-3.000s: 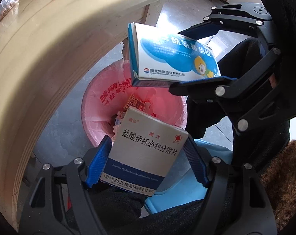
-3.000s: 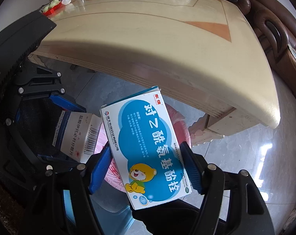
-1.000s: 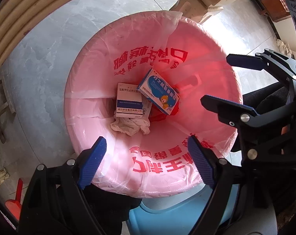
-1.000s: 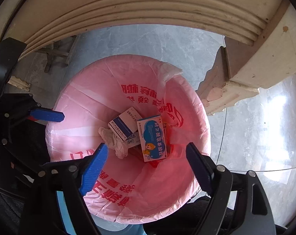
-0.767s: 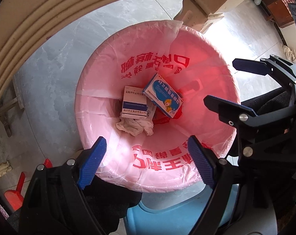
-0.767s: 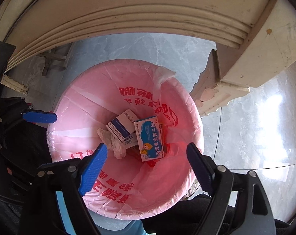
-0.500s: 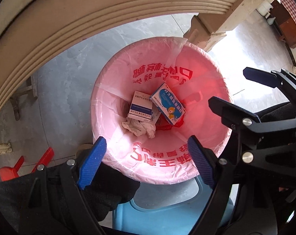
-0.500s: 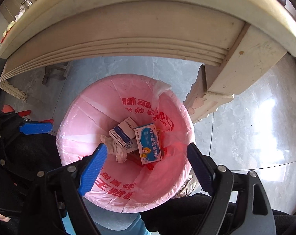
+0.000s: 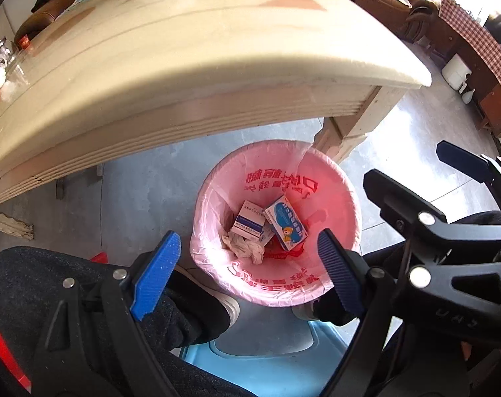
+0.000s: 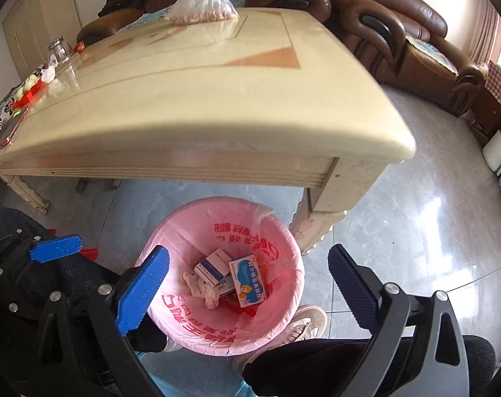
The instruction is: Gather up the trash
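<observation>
A bin with a pink liner (image 9: 336,182) stands on the floor under the table's front edge; it also shows in the right wrist view (image 10: 171,231). Inside lie a white and blue medicine box (image 9: 249,221), a light blue box with a cartoon bear (image 9: 287,221) and a crumpled tissue (image 9: 244,248). The same boxes show in the right wrist view (image 10: 212,266) (image 10: 249,279). My left gripper (image 9: 247,271) is open and empty, high above the bin. My right gripper (image 10: 247,291) is open and empty beside it, also seen at the right of the left wrist view (image 9: 412,178).
A cream table (image 10: 217,99) overhangs the bin, with a plastic bag of food (image 10: 202,6) at its far edge and a jar and snacks (image 10: 45,69) at the left. A table leg (image 10: 320,211) stands right of the bin. Brown sofas (image 10: 399,33) line the back. A blue stool (image 9: 267,360) is below.
Both boxes, held 3 s ago, have been let go and lie in the bin. Over the last second both open grippers have risen and pulled back; the table top has come into view.
</observation>
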The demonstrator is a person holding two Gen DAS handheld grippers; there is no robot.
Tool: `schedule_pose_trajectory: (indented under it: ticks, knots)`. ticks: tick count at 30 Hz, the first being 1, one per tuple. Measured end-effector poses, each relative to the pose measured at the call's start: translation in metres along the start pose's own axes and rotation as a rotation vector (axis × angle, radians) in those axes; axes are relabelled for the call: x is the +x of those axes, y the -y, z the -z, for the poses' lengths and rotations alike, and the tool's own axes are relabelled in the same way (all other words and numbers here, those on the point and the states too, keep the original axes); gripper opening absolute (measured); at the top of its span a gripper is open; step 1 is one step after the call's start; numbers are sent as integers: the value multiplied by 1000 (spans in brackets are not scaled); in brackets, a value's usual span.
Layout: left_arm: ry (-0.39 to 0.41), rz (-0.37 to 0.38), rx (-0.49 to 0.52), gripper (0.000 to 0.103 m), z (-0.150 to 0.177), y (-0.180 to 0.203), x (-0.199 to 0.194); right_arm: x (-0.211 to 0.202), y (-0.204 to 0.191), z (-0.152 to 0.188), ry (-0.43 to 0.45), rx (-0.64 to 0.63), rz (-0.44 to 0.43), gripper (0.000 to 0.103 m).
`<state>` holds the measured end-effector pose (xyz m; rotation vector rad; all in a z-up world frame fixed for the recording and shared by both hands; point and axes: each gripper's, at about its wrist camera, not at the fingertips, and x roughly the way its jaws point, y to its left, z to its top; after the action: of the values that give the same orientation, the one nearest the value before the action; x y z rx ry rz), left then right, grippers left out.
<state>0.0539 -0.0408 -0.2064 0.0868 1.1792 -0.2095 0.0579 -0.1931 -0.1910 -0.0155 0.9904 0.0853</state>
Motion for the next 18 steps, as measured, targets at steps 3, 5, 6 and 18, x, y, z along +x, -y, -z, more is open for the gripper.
schedule_pose_trajectory:
  ticks: [3, 5, 6, 18]
  knots:
    - [55, -4, -29, 83, 0, 2, -24, -27, 3, -6, 69, 9, 60, 95]
    - [93, -18, -53, 83, 0, 0, -40, -44, 4, -10, 112, 16, 96, 95]
    - [113, -27, -63, 83, -1, -1, -48, -55, 5, -13, 133, 18, 105, 95]
    - [399, -102, -99, 88, -4, 13, -154, -177, 1, -25, 427, 38, 246, 96]
